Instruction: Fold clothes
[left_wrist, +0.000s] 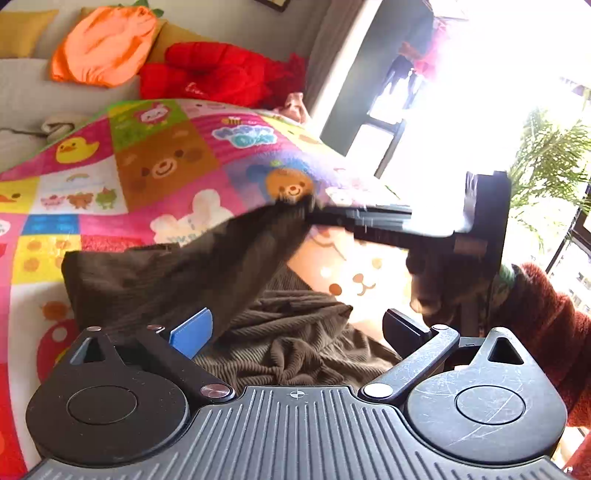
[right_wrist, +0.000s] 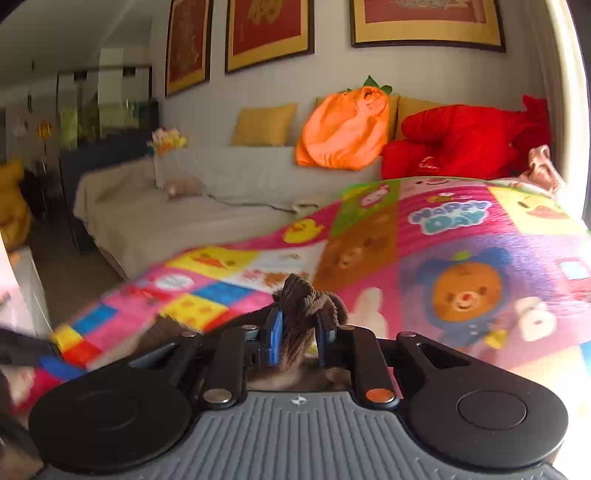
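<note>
A brown ribbed garment (left_wrist: 288, 332) lies crumpled on a colourful cartoon play mat (left_wrist: 110, 177). My left gripper (left_wrist: 295, 328) is open just above the crumpled cloth, its blue-padded left finger (left_wrist: 192, 332) beside a lifted fold. My right gripper (right_wrist: 297, 336) is shut on a bunched part of the brown garment (right_wrist: 301, 302) and holds it above the mat (right_wrist: 443, 258). In the left wrist view the right gripper (left_wrist: 369, 218) shows side-on, pulling a stretch of the cloth up from the pile.
A sofa (right_wrist: 207, 206) with an orange plush (right_wrist: 343, 129), a red plush (right_wrist: 465, 140) and yellow cushions stands behind the mat. A bright window (left_wrist: 480, 92) and a plant (left_wrist: 550, 155) are to the right. A rust-red sleeve (left_wrist: 546, 325) is at the right edge.
</note>
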